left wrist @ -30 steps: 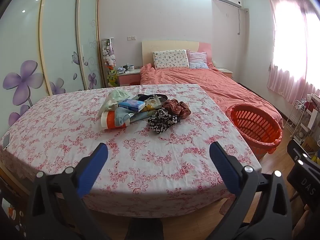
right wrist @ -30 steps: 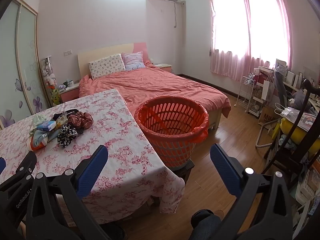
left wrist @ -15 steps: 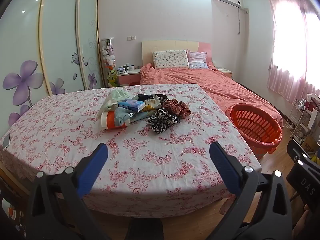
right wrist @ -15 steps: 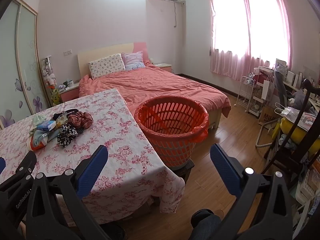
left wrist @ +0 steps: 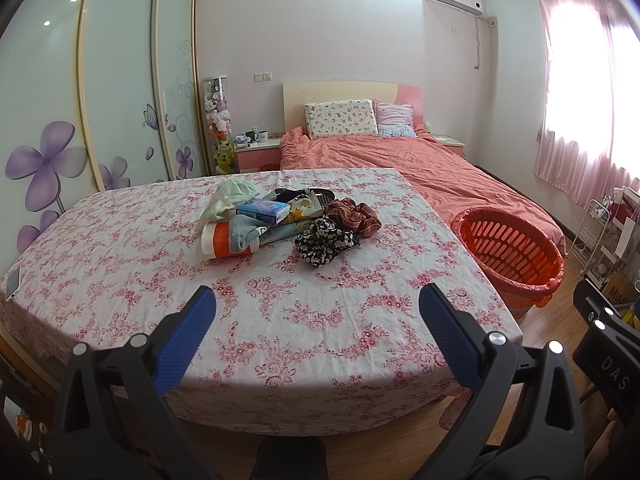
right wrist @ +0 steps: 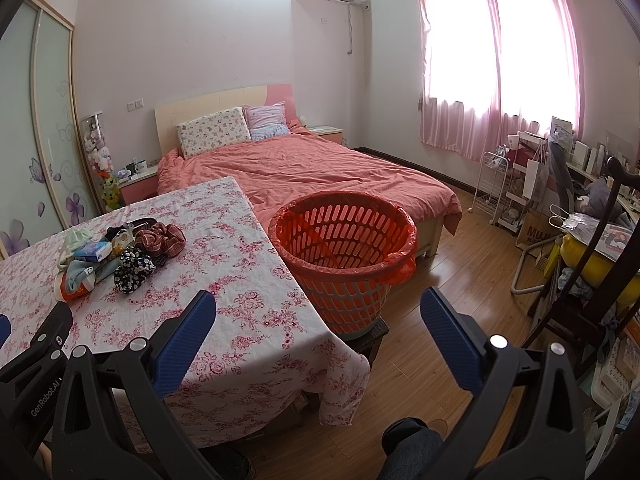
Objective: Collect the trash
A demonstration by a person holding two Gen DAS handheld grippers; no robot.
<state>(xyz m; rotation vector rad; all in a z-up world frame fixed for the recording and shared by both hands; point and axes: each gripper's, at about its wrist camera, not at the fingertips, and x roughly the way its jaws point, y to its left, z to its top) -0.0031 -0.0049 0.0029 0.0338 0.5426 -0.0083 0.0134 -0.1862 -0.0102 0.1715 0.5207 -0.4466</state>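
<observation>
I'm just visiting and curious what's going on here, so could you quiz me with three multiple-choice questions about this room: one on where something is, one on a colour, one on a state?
1. Where is the basket?
A. on the bed
B. on a low stand beside the table
C. on the table

2. What colour are the gripper pads?
A. blue
B. green
C. white

3. How are the left gripper and right gripper?
A. both open, empty
B. both shut
C. one holding cloth

Answers: 1 B, it stands by the table edge. 2 A, the pads are blue. 3 A, the fingers are wide apart with nothing between.
</observation>
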